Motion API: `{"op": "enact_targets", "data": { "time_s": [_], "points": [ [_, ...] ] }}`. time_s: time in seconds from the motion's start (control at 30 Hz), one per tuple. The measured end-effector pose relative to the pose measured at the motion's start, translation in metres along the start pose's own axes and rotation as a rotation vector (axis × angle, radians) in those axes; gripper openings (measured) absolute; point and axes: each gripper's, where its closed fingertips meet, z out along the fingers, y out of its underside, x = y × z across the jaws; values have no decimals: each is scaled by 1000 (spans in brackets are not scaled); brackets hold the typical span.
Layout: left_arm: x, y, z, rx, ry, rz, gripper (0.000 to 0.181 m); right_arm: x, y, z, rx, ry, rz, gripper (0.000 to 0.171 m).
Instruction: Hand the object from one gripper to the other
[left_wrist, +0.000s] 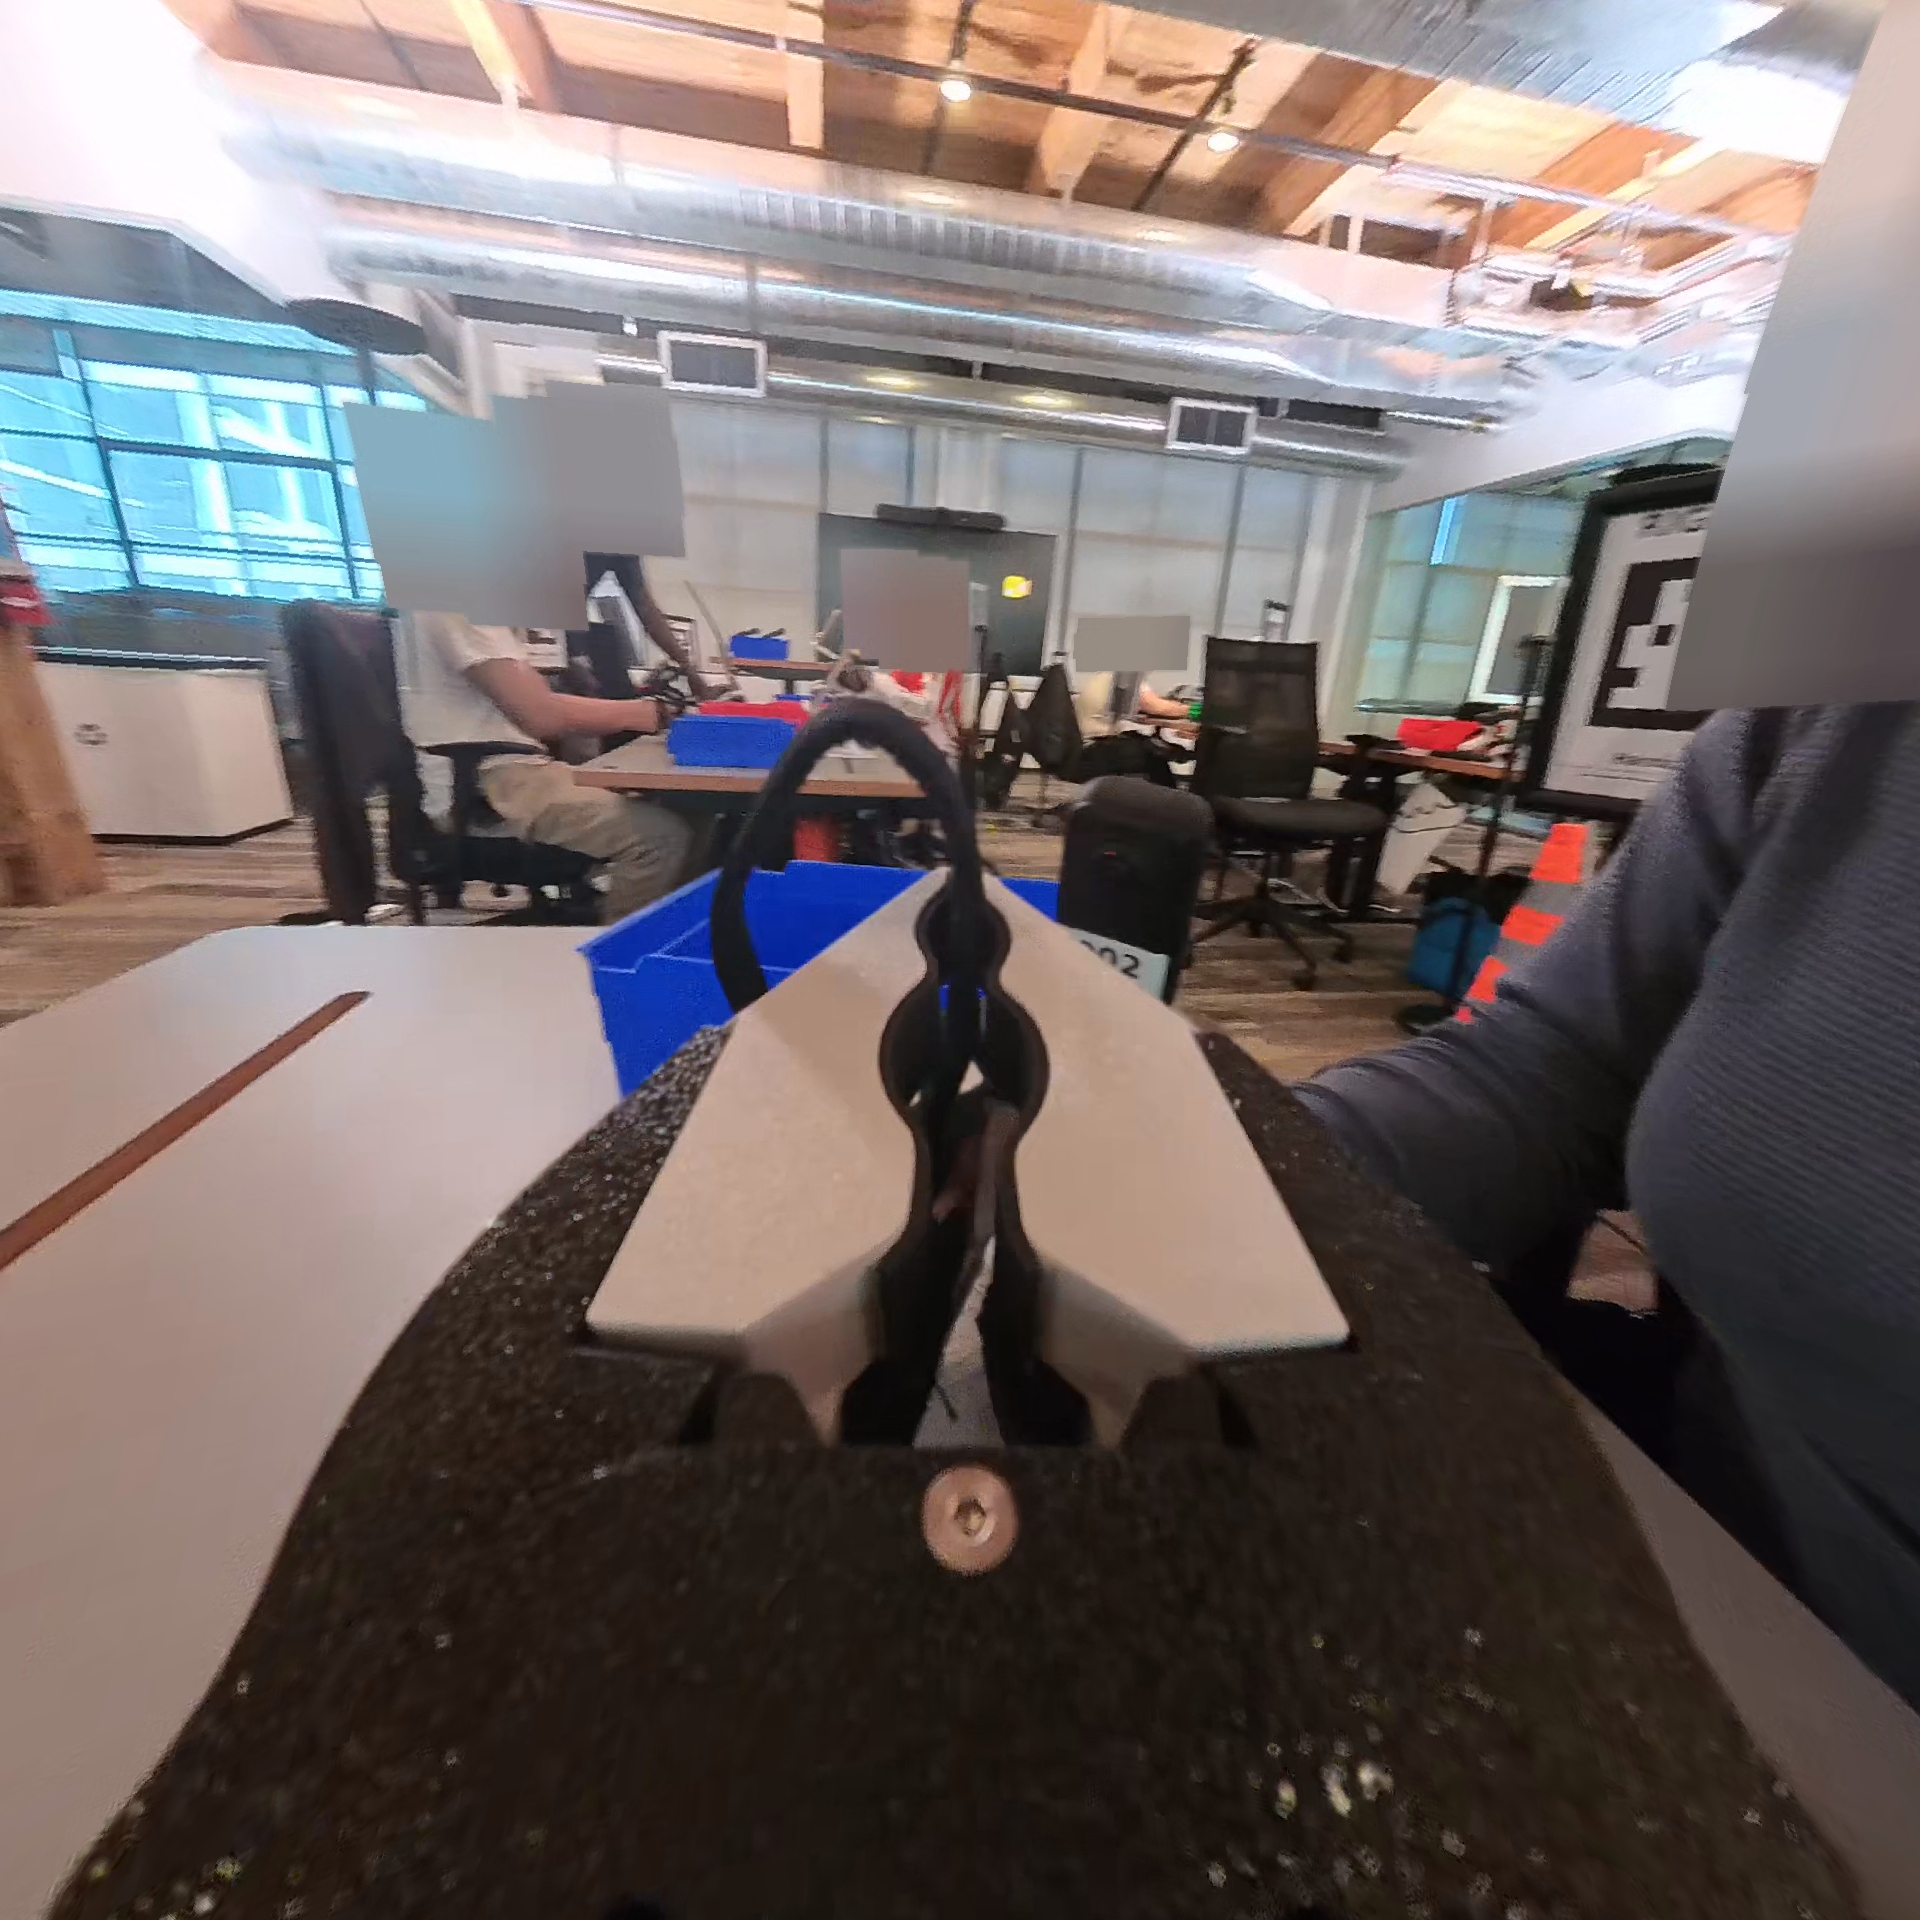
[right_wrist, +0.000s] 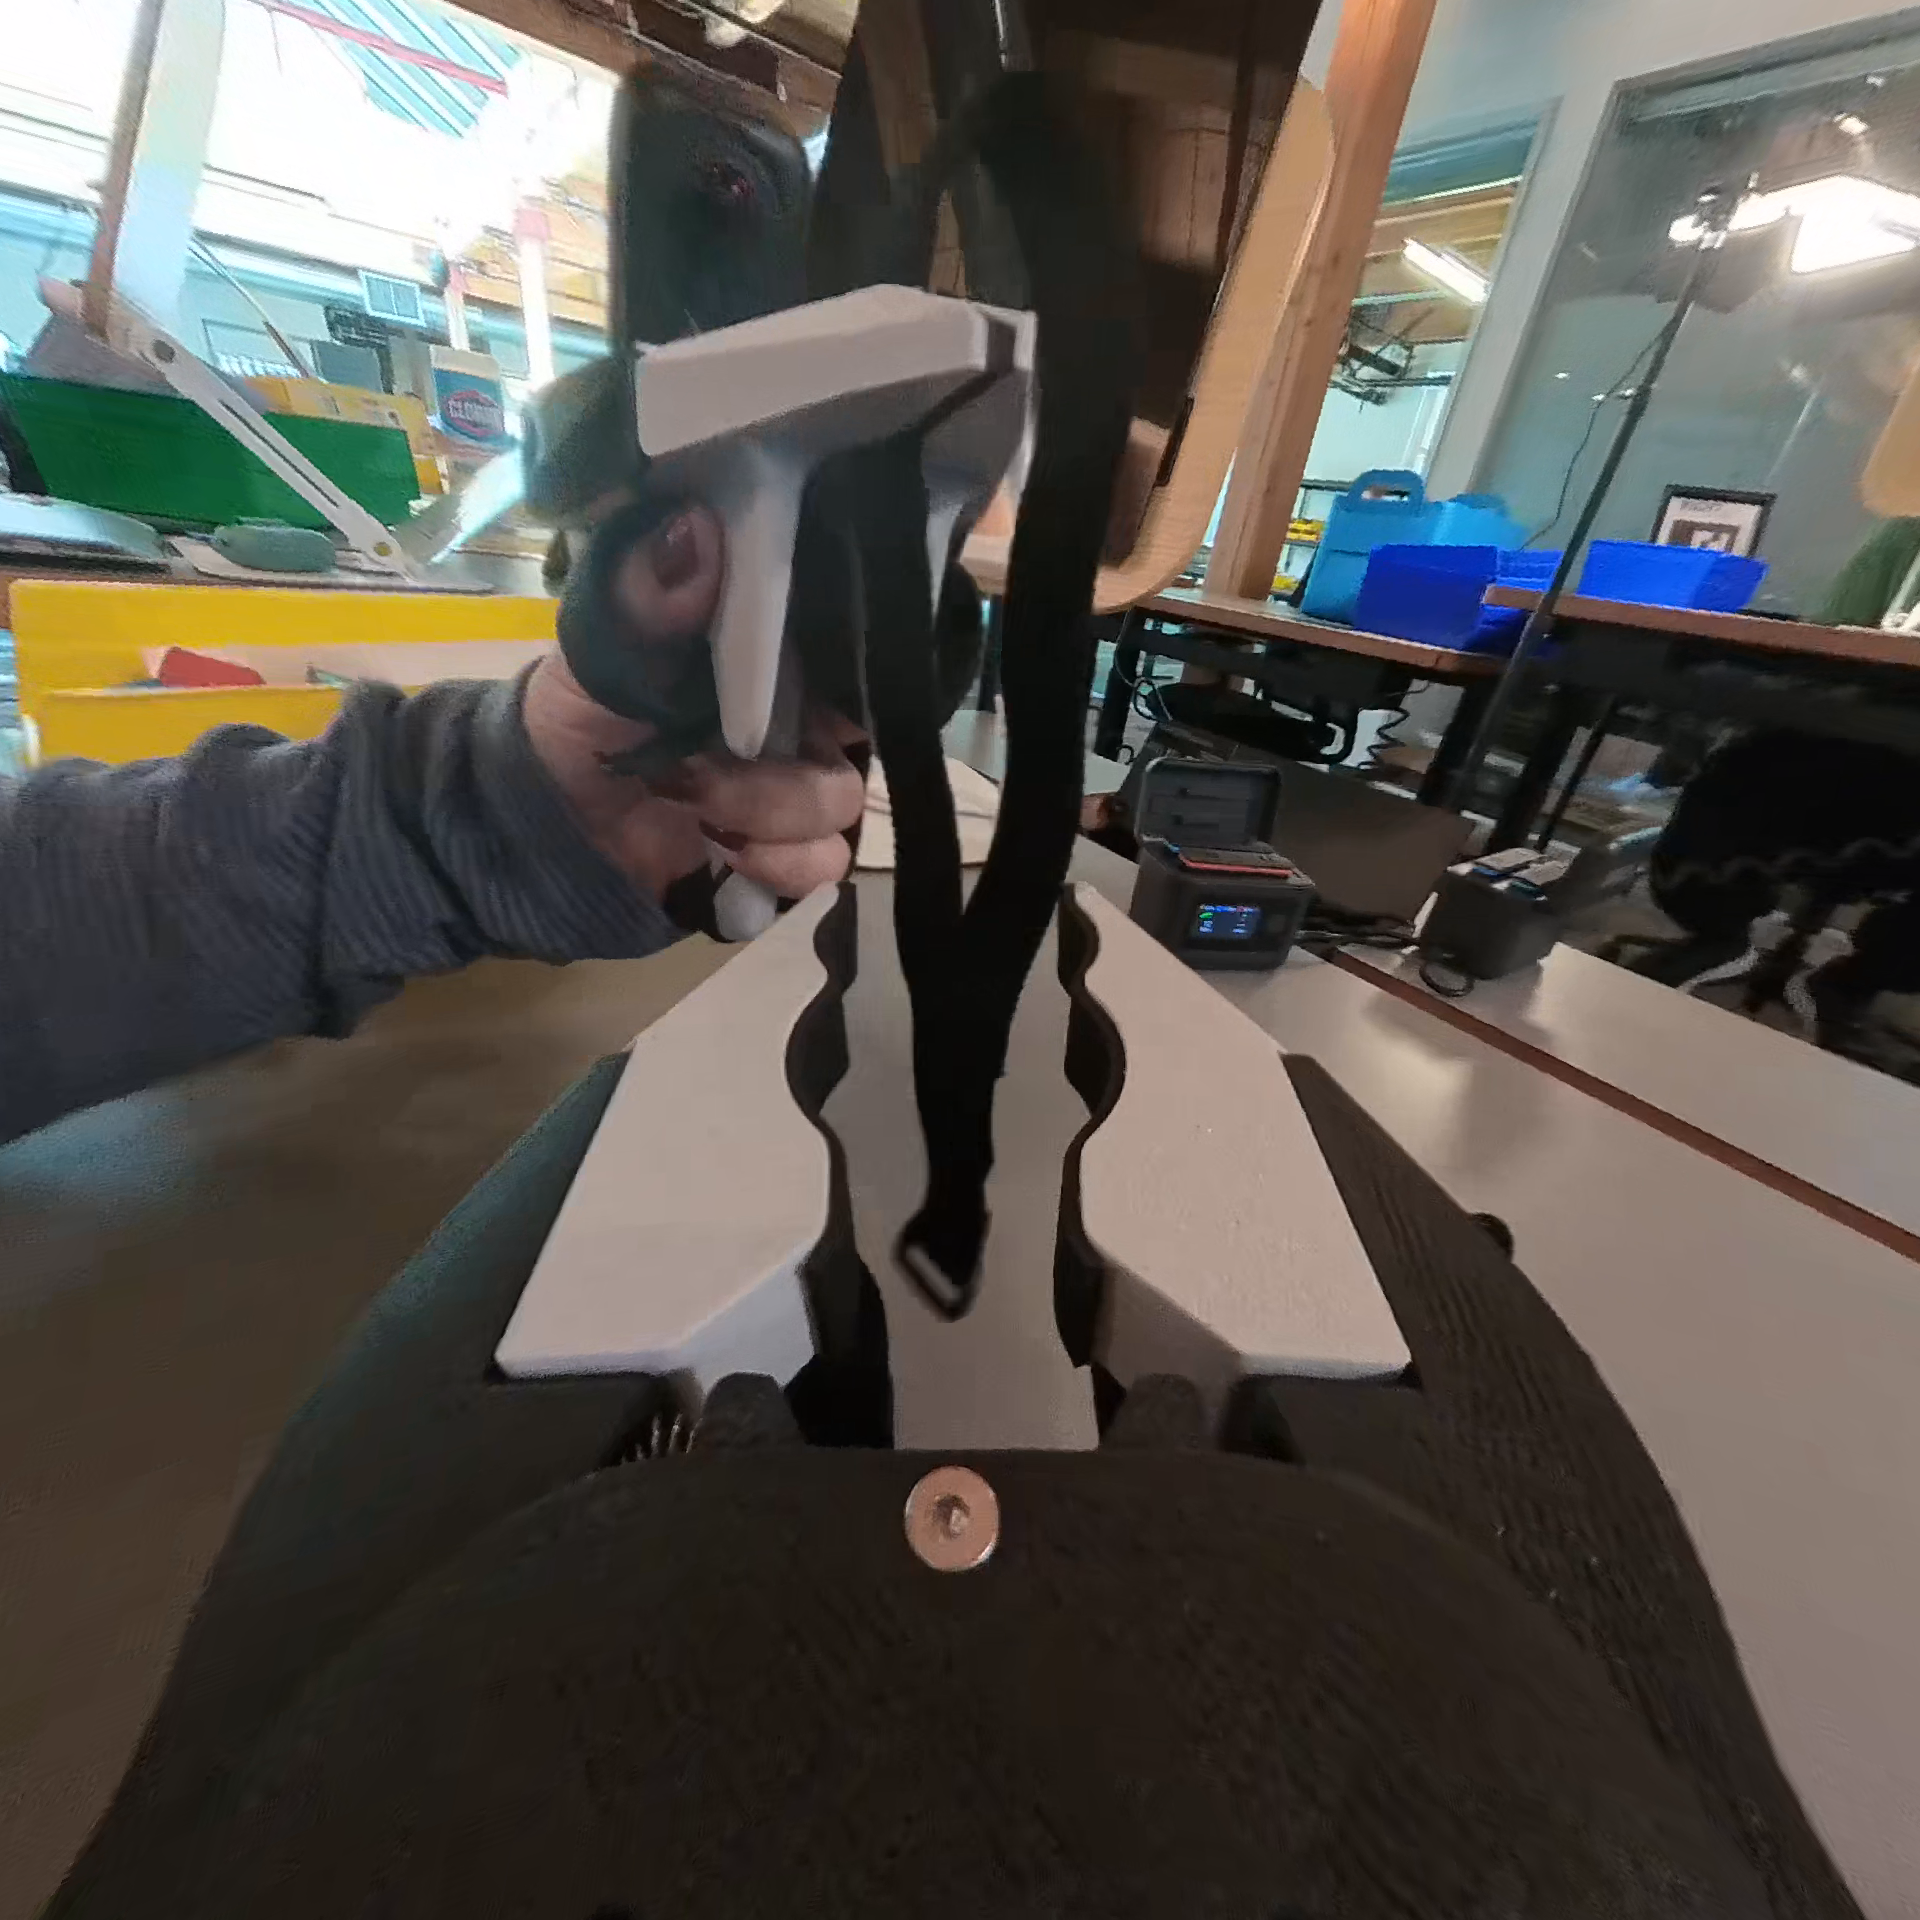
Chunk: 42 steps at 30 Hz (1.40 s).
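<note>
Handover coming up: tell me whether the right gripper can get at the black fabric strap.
Probably yes. The black fabric strap hangs from the shut left gripper straight down between the open right gripper's fingers, with nothing between.

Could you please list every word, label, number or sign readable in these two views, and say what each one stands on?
I cannot copy writing; these things bear it:
Pale label behind the blue bin: short, partly hidden.
Black-and-white poster: blurred.
Round logo, in the background: blurred.
Small device screen: too small.
Framed sign: too small.
</note>
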Motion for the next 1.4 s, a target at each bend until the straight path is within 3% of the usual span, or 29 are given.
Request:
{"op": "enact_targets", "data": {
  "time_s": [0.03, 0.1, 0.17, 0.27, 0.37, 0.43, 0.63, 0.87, 1.03, 1.17, 1.2, 1.3, 1.4],
  "points": [
    [2, -2, 1, -8, 24, -9, 0, 1, -3, 0, 7, 1, 11, 22],
    [0, -14, 5, -4, 35, -7, 0, 13, -20, 1, 67, 39, 17, 9],
    [-11, -35, 9, 15, -19, 17, 0, 30, -40, 9, 92, 59, 52, 6],
    [-44, -68, 12, 28, -214, 42, 0, 59, -67, 27, 64, 106, 36, 3],
    [-87, -89, -4, -1, -531, 29, 1, 88, -83, 42, -44, 183, -33, 2],
    [-102, -88, -20, -74, -704, 0, 17, 104, -87, 44, -128, 243, -88, 1],
    [-113, -75, -47, -270, -927, 112, 71, 126, -88, 28, -257, 425, -244, 2],
    [-101, -68, -32, -389, -822, 288, 90, 119, -84, 23, -355, 410, -570, 2],
    [-95, -35, -30, -600, -724, 314, 80, 89, -93, 31, -289, 320, -937, 2],
    [-90, -4, -34, -794, -656, 327, 39, 79, -103, 32, -247, 323, -1051, 2],
    [-85, 1, -30, -800, -614, 299, 22, 77, -106, 32, -229, 324, -1050, 2],
    [-92, -9, -23, -713, -660, 268, 12, 83, -116, 29, -194, 373, -980, 7],
    [-97, -36, -16, -495, -695, 222, 11, 89, -133, 25, -104, 410, -743, 31]
  ]
}}
